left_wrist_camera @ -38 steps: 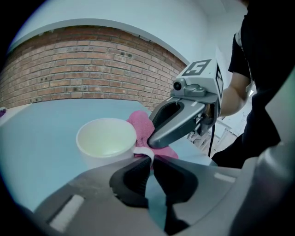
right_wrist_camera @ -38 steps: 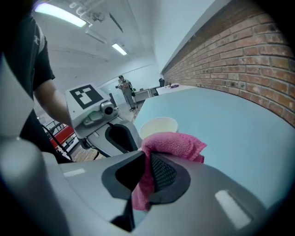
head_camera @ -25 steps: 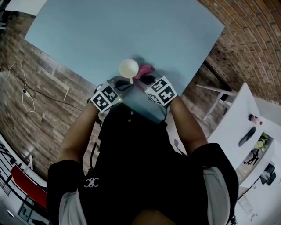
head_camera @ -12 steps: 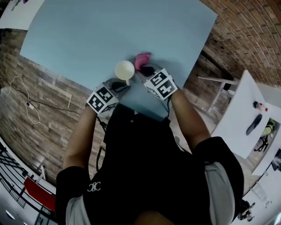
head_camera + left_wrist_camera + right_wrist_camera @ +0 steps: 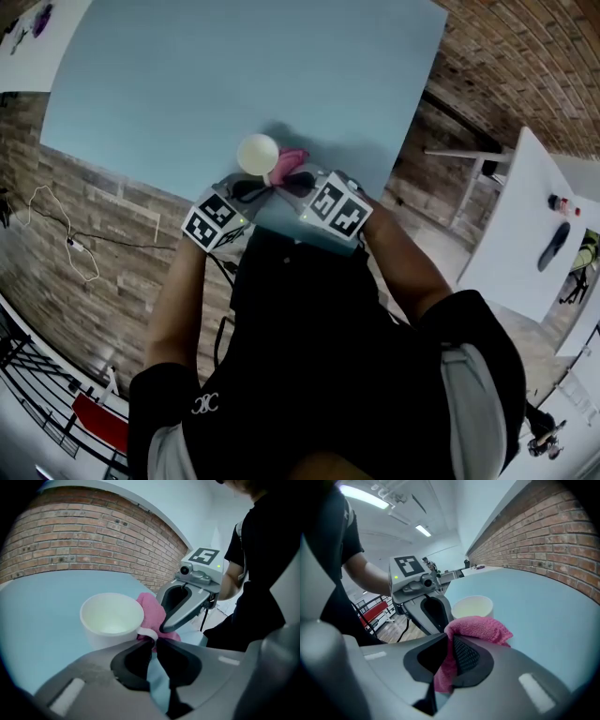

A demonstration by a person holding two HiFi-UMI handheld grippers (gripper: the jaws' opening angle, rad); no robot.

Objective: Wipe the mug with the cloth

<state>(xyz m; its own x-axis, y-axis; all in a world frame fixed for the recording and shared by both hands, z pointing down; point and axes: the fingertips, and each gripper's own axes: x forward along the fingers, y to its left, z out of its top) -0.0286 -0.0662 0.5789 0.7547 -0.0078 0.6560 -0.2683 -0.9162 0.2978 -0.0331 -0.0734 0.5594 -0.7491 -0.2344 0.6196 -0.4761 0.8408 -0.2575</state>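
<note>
A white mug [image 5: 258, 153] is held just over the light blue table [image 5: 187, 84], near its front edge. My left gripper [image 5: 249, 189] is shut on the mug's handle [image 5: 148, 633]; the jaws pinch the thin loop from both sides. The mug [image 5: 111, 618] stays upright and looks empty inside. A pink cloth [image 5: 291, 163] lies against the mug's right side by the handle. My right gripper [image 5: 298, 184] is shut on that cloth [image 5: 477, 628], which bunches out past the jaws toward the mug [image 5: 472, 606].
A brick-patterned floor surrounds the table. A white side table [image 5: 511, 253] with a dark object and a small bottle stands at the right. A cable [image 5: 70, 239] lies on the floor at the left, a red chair [image 5: 98, 422] at the lower left.
Both grippers have drifted slightly left with mug and cloth. The cloth, a little beyond the mug half a second ago, now lies closer against its handle side.
</note>
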